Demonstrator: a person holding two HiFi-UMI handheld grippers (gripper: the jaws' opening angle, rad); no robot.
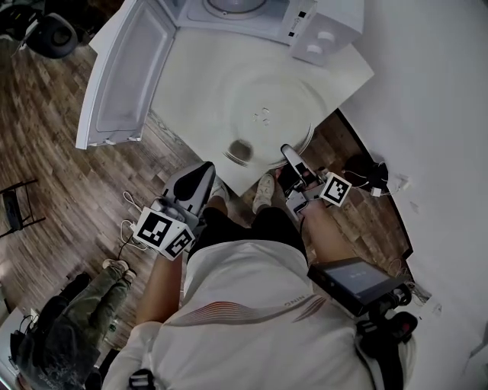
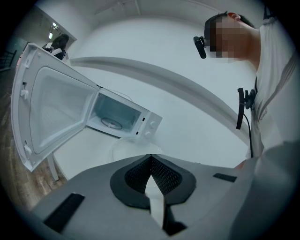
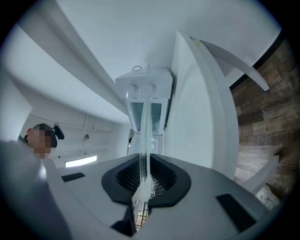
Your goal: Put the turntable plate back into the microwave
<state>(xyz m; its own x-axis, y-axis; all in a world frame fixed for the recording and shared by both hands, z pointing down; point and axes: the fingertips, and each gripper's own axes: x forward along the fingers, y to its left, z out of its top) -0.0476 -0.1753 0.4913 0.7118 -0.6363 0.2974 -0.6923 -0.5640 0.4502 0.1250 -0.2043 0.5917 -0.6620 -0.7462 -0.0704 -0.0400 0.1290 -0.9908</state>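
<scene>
The clear glass turntable plate [image 1: 267, 122] hangs just above the white table [image 1: 198, 76], in front of the white microwave [image 1: 252, 11]. The microwave's door [image 1: 126, 72] stands wide open to the left. My right gripper [image 1: 288, 152] is shut on the plate's near rim. In the right gripper view the plate [image 3: 144, 136] runs edge-on between the pads, toward the microwave [image 3: 145, 93]. My left gripper [image 1: 204, 169] hovers off the table's near edge, shut and holding nothing. The left gripper view shows the plate [image 2: 129, 147] ahead and the roller ring [image 2: 111, 123] inside the microwave's cavity.
The open door [image 2: 51, 110] juts out past the table's left side. Another person [image 1: 69, 320] sits at the lower left on the wood floor. Cables [image 1: 374, 179] lie by the white wall at the right. A dark chair [image 1: 15, 206] stands at the left.
</scene>
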